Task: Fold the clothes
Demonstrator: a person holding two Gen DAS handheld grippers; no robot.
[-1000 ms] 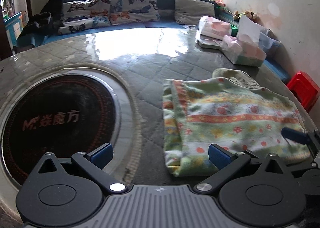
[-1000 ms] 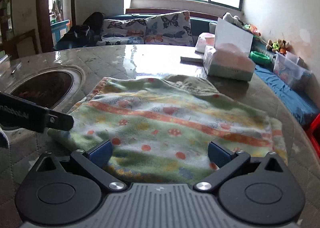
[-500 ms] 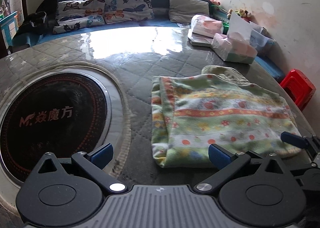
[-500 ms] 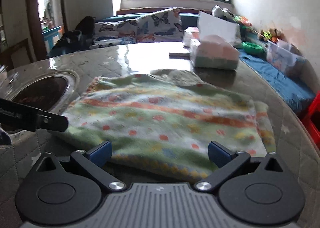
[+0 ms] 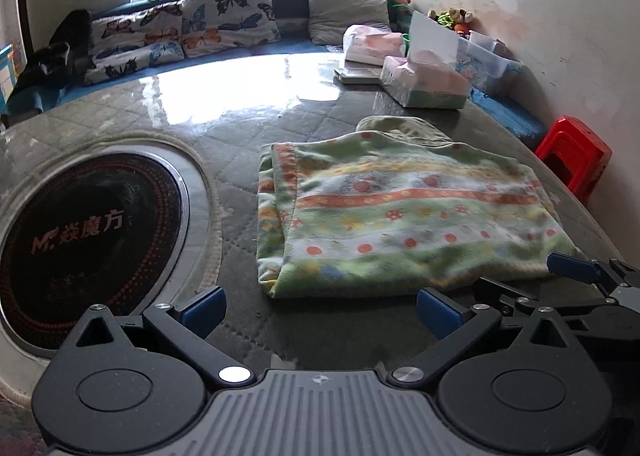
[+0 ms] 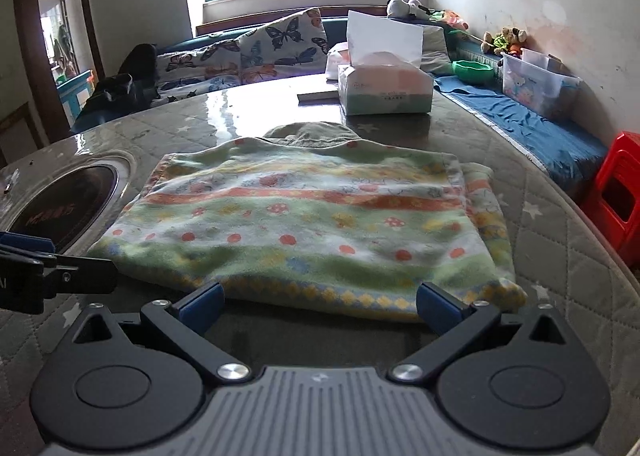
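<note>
A folded green fleece garment point(image 5: 400, 216) with orange stripes and mushroom dots lies flat on the quilted round table point(image 5: 248, 136); it also shows in the right wrist view point(image 6: 304, 228). A plain olive piece point(image 5: 400, 126) pokes out at its far edge. My left gripper point(image 5: 320, 306) is open and empty, just short of the garment's near left corner. My right gripper point(image 6: 318, 302) is open and empty at the garment's near edge. The right gripper's blue fingertip point(image 5: 568, 266) shows at the right of the left wrist view.
A black round hotplate point(image 5: 80, 240) is set into the table on the left. Tissue boxes point(image 6: 384, 88) and a flat book point(image 5: 356, 76) stand at the far right. A sofa with butterfly cushions point(image 5: 224, 24) runs behind. A red stool point(image 5: 576, 156) stands to the right.
Both grippers have pulled back toward me from the garment, open the whole time. The garment lies still and now sits farther ahead in both views.
</note>
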